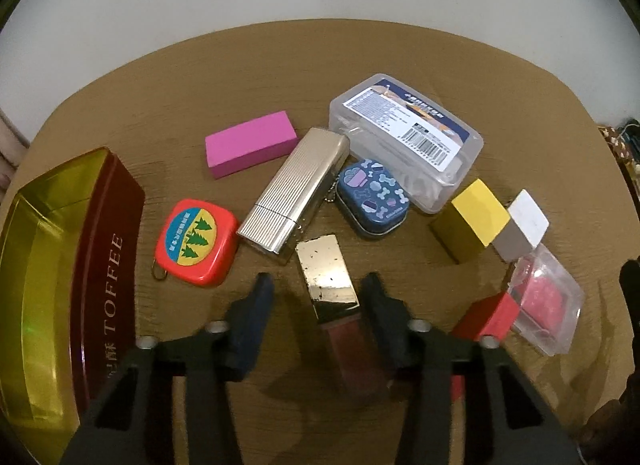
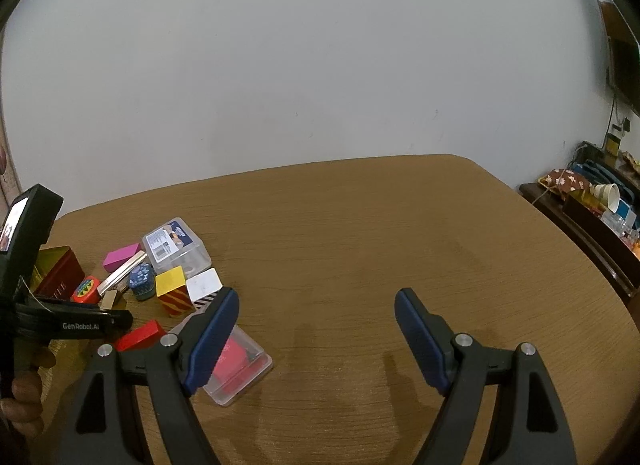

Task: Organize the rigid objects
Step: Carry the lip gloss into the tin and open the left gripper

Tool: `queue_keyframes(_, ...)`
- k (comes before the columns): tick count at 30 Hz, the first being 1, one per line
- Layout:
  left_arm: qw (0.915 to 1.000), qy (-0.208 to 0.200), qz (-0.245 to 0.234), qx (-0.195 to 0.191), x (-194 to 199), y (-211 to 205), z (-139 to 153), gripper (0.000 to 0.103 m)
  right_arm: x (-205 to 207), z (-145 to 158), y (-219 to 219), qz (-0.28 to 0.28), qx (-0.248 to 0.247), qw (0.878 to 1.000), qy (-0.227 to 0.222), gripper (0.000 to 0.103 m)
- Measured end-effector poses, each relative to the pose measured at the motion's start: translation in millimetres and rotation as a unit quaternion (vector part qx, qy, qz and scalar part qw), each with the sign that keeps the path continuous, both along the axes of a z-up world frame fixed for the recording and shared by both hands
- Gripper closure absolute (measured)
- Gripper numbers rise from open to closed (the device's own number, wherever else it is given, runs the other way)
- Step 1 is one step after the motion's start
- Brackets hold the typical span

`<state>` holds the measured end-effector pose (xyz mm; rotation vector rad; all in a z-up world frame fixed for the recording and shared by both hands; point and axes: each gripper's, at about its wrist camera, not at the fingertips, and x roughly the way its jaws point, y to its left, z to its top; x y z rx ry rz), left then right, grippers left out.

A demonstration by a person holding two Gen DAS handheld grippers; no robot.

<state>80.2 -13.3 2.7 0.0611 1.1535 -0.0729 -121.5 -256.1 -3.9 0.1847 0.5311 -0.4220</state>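
Observation:
My left gripper (image 1: 318, 291) is open, its fingers either side of a gold-capped dark red case (image 1: 328, 277) lying on the table. Beyond lie a ribbed silver case (image 1: 294, 195), a red tape measure (image 1: 196, 243), a pink block (image 1: 250, 149), a blue patterned tin (image 1: 372, 203), a clear labelled box (image 1: 408, 137), a yellow block (image 1: 470, 221), a white block (image 1: 520, 231), a red block (image 1: 490, 319) and a clear case with red contents (image 1: 546, 301). An open red TOFFEE tin (image 1: 108, 249) stands at left. My right gripper (image 2: 316, 329) is open and empty over bare table.
The round-cornered wooden table (image 2: 380, 233) ends at a white wall. In the right wrist view the object cluster (image 2: 160, 281) lies at far left, with the left gripper's body (image 2: 76, 323) beside it. A cluttered dark sideboard (image 2: 592, 209) stands at the right.

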Motion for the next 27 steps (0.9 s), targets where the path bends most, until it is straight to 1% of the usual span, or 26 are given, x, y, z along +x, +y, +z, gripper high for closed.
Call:
queue_keyframes(1, 1.0000, 0.002, -0.002, 0.001, 11, -2, -1, 0.084, 0, 0, 0, 0.000, 0.000, 1.000, 0.000, 0.020)
queue_keyframes(2, 1.0000, 0.003, -0.003, 0.000, 11, 1, -2, 0.086, 1, 0, 0, 0.000, 0.001, 1.000, 0.001, 0.020)
queue_keyframes(5, 0.9998, 0.007, -0.002, -0.021, 3, 4, 11, 0.086, 1, -1, 0, 0.001, 0.003, 1.000, 0.002, 0.020)
queue_keyframes(7, 0.9996, 0.001, 0.001, -0.028, -3, 13, 24, 0.086, 1, -1, 0, 0.001, 0.005, 1.000, 0.002, 0.020)
queue_keyframes(9, 0.9991, -0.010, 0.006, -0.040, -10, 28, 45, 0.086, 2, -2, 0, -0.001, 0.004, 1.000, 0.003, 0.020)
queue_keyframes(11, 0.9986, -0.023, 0.019, -0.045, -18, 49, 68, 0.086, 2, -3, 0, 0.000, 0.006, 1.000, 0.005, 0.020)
queue_keyframes(13, 0.9979, -0.045, 0.035, -0.031, -21, 73, 90, 0.085, 3, -3, 0, -0.001, 0.005, 1.000, 0.006, 0.020)
queue_keyframes(14, 0.9974, -0.053, 0.043, -0.023, -21, 80, 93, 0.085, 3, -3, 0, -0.001, 0.005, 1.000, 0.006, 0.020)
queue_keyframes(16, 0.9961, -0.055, 0.068, -0.012, -11, 111, 102, 0.085, 3, -3, 1, -0.001, 0.005, 1.000, 0.006, 0.020)
queue_keyframes(17, 0.9951, -0.055, 0.082, -0.001, -5, 130, 101, 0.086, 2, -3, 1, -0.002, 0.004, 1.000, 0.006, 0.020)
queue_keyframes(18, 0.9938, -0.050, 0.098, 0.013, 0, 146, 91, 0.085, 2, -3, 1, -0.001, 0.003, 1.000, 0.006, 0.020)
queue_keyframes(19, 0.9929, -0.043, 0.109, 0.018, 5, 156, 91, 0.086, 2, -3, 2, -0.001, 0.003, 1.000, 0.006, 0.020)
queue_keyframes(22, 0.9883, -0.016, 0.149, 0.026, 25, 196, 69, 0.085, 1, -3, 1, 0.001, 0.002, 1.000, 0.007, 0.020)
queue_keyframes(23, 0.9873, -0.005, 0.158, 0.020, 29, 209, 60, 0.086, 1, -3, 2, 0.002, 0.003, 1.000, 0.007, 0.020)
queue_keyframes(25, 0.9854, -0.006, 0.168, 0.026, 37, 215, 45, 0.086, 2, -3, 1, 0.005, 0.004, 1.000, 0.009, 0.020)
queue_keyframes(27, 0.9860, -0.007, 0.163, 0.032, 39, 214, 37, 0.085, 3, -3, 1, 0.007, 0.007, 1.000, 0.010, 0.020)
